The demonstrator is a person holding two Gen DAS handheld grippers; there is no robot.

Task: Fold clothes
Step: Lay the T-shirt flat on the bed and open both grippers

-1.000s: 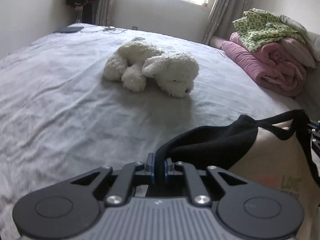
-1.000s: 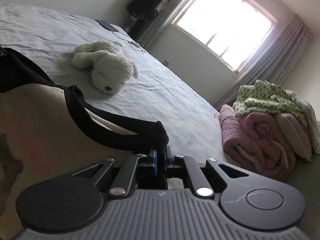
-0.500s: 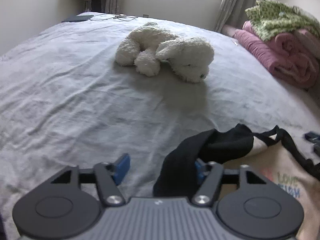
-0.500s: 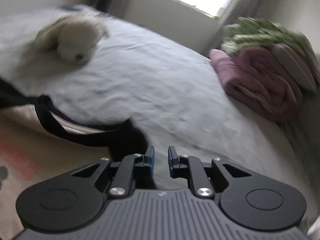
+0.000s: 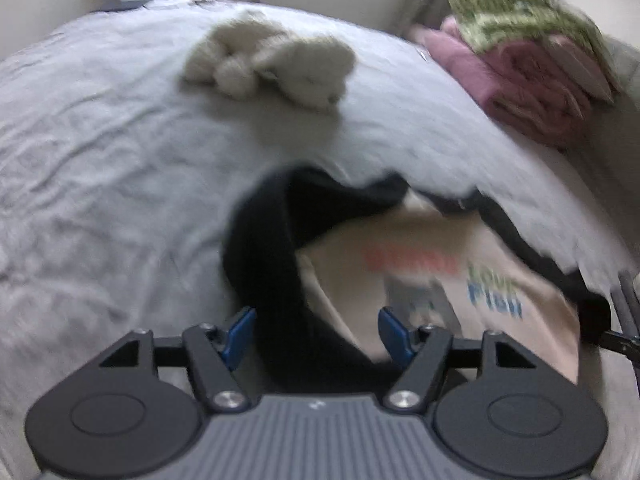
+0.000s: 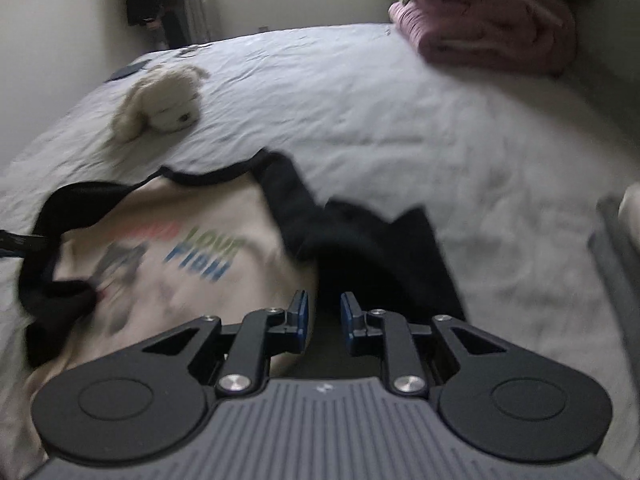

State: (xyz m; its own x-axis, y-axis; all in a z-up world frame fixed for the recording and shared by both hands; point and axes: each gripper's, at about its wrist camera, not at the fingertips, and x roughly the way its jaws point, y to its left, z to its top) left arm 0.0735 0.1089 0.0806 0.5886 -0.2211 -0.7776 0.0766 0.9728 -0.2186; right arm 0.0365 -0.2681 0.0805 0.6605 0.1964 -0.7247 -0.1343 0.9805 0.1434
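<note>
A cream T-shirt (image 5: 432, 280) with black sleeves and printed words lies flat on the grey bed (image 5: 100, 200). My left gripper (image 5: 318, 328) is open wide, just above its black left sleeve (image 5: 264, 248), holding nothing. In the right wrist view the same shirt (image 6: 180, 248) lies to the left, and my right gripper (image 6: 324, 320) is open with a narrow gap, above the black right sleeve (image 6: 380, 256). Both views are blurred by motion.
A white plush dog (image 5: 272, 64) lies further up the bed; it also shows in the right wrist view (image 6: 160, 108). Folded pink blankets (image 5: 520, 76) with a green patterned cloth (image 5: 520, 12) are stacked at the right. A dark flat object (image 6: 130, 70) lies near the far edge.
Both grippers were shut on the black sleeves and held the shirt up. They have opened and let go, and the shirt now lies spread on the bed. Both grippers have drawn back.
</note>
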